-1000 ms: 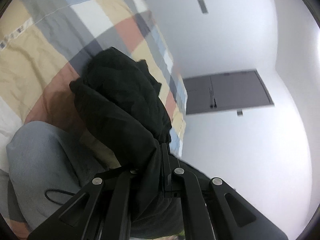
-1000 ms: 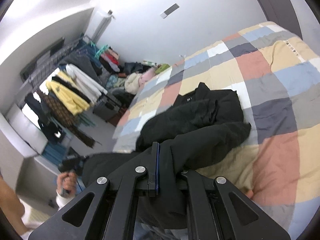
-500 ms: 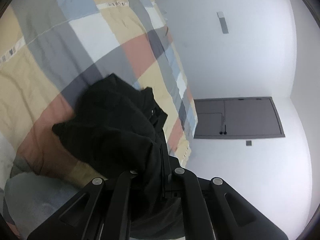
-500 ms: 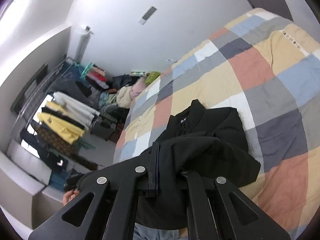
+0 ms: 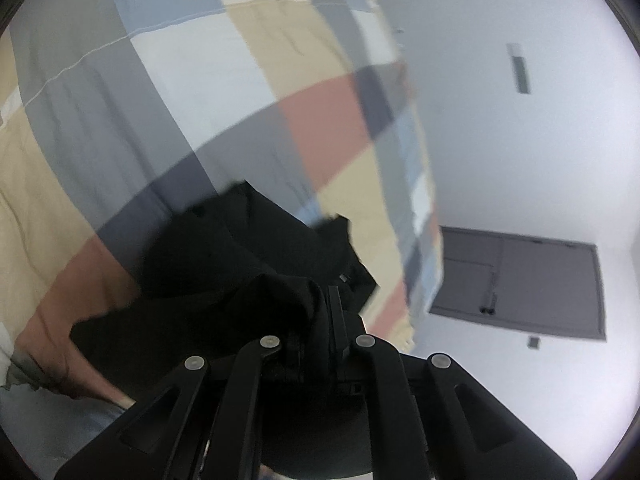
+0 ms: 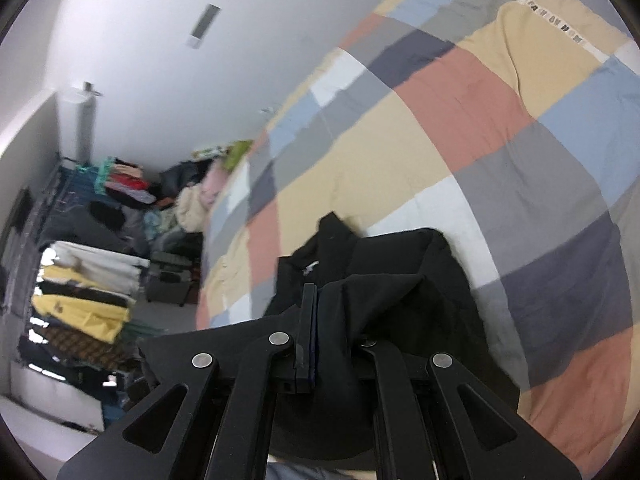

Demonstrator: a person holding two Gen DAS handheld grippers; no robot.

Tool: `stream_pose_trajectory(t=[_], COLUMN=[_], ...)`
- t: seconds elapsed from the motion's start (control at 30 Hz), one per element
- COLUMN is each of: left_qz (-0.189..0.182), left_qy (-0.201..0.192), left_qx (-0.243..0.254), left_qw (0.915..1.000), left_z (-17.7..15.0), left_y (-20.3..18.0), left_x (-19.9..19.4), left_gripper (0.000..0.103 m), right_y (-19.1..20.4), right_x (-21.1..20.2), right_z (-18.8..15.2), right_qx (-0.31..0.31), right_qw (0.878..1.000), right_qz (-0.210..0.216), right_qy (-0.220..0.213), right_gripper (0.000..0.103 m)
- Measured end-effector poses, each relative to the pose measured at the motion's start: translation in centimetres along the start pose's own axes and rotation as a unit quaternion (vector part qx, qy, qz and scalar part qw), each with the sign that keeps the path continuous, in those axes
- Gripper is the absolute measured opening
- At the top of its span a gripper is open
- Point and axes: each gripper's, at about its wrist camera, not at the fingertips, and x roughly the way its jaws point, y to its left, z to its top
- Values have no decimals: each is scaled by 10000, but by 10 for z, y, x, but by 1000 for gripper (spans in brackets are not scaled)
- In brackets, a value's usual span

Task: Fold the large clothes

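A large black garment (image 5: 240, 264) lies bunched on a patchwork-covered bed (image 5: 168, 92). My left gripper (image 5: 326, 308) is shut on a fold of its black cloth, which drapes over the fingers. In the right wrist view the same black garment (image 6: 392, 280) spreads ahead on the bed (image 6: 460, 120), with a white label near its collar. My right gripper (image 6: 316, 308) is shut on another fold of it, cloth hanging over the right finger. Both grippers hold the garment low over the bed.
A grey door (image 5: 524, 284) is set in the white wall beyond the bed. A clothes rack with hanging coats (image 6: 80, 300) and a pile of clothes (image 6: 188, 196) stand left of the bed. A grey cloth (image 5: 52, 432) lies at the lower left.
Both grippers have moved forward over the bed with the garment still clamped. The black cloth now lies lower and more folded onto itself. The grey cloth has slid out of the left view.
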Motion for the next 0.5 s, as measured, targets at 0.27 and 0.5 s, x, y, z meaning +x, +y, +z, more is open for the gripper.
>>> stream_pose_trajectory(t=[0.27,0.5], left_qz=[609,952], left_qy=[191,481], left_qx=[-240,-246], left_qw=[9977,9940], left_z=[43,63], left_y=[12,23], left_x=[72,129], left_gripper=[10,10], right_y=[-30,-58], right_x=[64,105], right_z=[32,45], right_qx=[415,728], right_qw=[9974,9922], right_qz=[-453,-754], right_qy=[368,671], right_gripper=[3,2])
